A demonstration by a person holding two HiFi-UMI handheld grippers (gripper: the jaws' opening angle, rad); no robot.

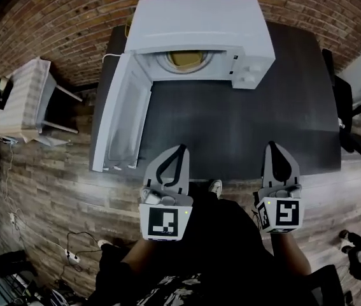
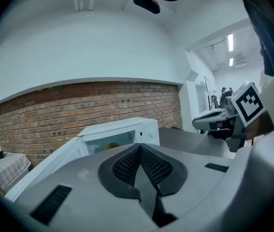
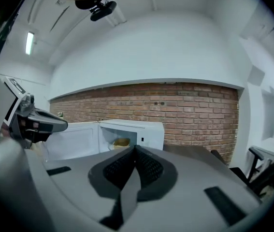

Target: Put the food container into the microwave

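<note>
Dark table (image 1: pixel 231 126) against a brick wall (image 1: pixel 72 18). I'm seeing the white microwave (image 1: pixel 199 24) sitting at the back, its door (image 1: pixel 124 116) hanging open to the left. The food container (image 1: pixel 186 58) is sitting inside the cavity. I'm holding both tongs over the table's front edge. The left gripper (image 1: pixel 179 148) has its jaws pressed together, empty. The right gripper (image 1: pixel 272 145) is likewise closed, gripping nothing.

Head view looks steeply down; both gripper views face the microwave (image 1: pixel 199 24).
</note>
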